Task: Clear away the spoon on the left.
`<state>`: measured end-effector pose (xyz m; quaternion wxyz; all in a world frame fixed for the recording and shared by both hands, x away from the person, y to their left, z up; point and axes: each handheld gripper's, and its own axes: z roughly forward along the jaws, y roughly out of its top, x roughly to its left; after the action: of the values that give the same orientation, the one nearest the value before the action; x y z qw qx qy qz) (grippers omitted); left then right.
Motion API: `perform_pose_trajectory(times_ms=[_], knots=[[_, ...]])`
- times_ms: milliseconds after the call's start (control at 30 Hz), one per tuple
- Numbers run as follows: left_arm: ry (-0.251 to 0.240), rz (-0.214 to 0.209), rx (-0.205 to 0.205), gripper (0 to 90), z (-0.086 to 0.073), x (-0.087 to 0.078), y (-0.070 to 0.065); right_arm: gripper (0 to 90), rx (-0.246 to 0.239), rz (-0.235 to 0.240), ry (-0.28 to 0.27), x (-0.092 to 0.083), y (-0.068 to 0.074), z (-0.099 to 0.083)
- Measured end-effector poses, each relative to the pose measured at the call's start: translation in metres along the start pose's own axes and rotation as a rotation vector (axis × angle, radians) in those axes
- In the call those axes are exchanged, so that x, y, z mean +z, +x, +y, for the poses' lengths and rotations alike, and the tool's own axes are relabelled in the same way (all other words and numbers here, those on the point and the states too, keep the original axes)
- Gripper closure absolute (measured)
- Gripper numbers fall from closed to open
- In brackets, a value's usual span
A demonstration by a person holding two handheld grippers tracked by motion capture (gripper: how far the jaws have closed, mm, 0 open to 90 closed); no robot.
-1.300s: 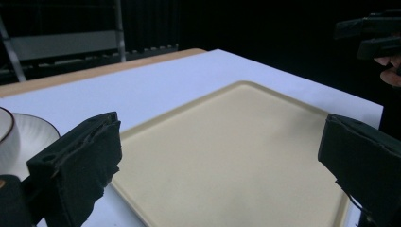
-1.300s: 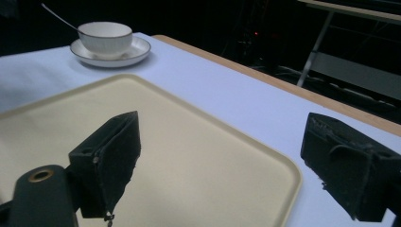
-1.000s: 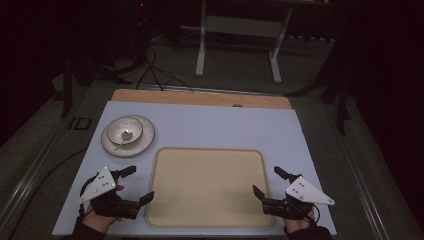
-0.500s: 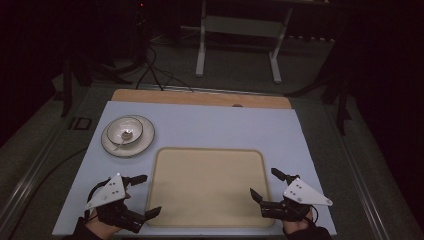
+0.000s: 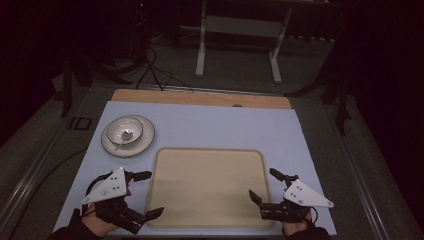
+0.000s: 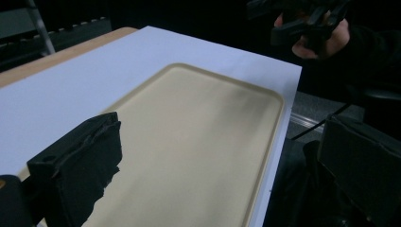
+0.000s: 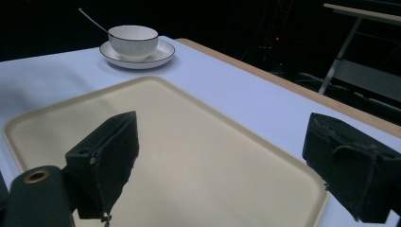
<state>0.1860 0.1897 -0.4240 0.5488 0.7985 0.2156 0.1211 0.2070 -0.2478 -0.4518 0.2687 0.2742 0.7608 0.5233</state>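
Observation:
A bare beige tray [image 5: 207, 187] lies on the table's near half, with nothing on it. My left gripper [image 5: 151, 194] is open at the tray's left near corner, one jaw beside the left rim and one at the front rim. In the left gripper view my left gripper [image 6: 220, 137] spans the tray [image 6: 189, 142]. My right gripper [image 5: 262, 184] stands open at the tray's right edge, jaws pointing left over the rim. The right gripper view has that gripper [image 7: 222, 142] wide open above the tray [image 7: 189, 156]. Neither holds anything.
A white bowl [image 5: 126, 130] with a spoon [image 7: 92, 21] in it sits on a plate [image 5: 145, 142] at the far left of the pale blue table top [image 5: 215, 125]. A wooden strip [image 5: 200, 97] runs along the far edge. Stands and cables occupy the dark floor beyond.
My left gripper has drifted a little toward the table's near edge and turned its jaws more to the right. The right gripper has hardly shifted.

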Motion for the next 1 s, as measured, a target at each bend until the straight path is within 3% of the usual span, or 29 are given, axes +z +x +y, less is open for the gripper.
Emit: perform_pose_trajectory(times_ms=[167, 500, 733, 767, 800, 867, 1000], knots=[[-0.004, 0.018, 0.028, 1.7, 0.022, -0.007, 0.001, 11.7, 0.005, 0.003, -0.003, 0.0, -0.001, 0.0], [-0.033, 0.043, 0.022, 2.2, 0.048, -0.018, 0.012, 11.8, 0.003, 0.001, -0.002, 0.0, 0.0, 0.0], [-0.072, 0.139, -0.001, 2.3, 0.063, -0.03, 0.033, 11.8, 0.016, -0.003, 0.0, 0.0, -0.002, -0.001], [-0.077, 0.18, -0.008, 2.3, 0.065, -0.032, 0.038, 11.8, 0.017, -0.005, 0.0, 0.0, -0.002, -0.001], [-0.077, 0.18, -0.008, 2.3, 0.065, -0.032, 0.038, 11.8, 0.017, -0.005, 0.0, 0.0, -0.002, -0.001], [-0.088, 0.207, -0.033, 2.3, 0.066, -0.034, 0.046, 11.8, 0.015, -0.003, 0.003, 0.001, -0.002, -0.001], [-0.084, 0.304, -0.078, 2.3, 0.062, -0.036, 0.059, 11.8, 0.027, -0.005, 0.005, 0.001, -0.004, -0.002]])
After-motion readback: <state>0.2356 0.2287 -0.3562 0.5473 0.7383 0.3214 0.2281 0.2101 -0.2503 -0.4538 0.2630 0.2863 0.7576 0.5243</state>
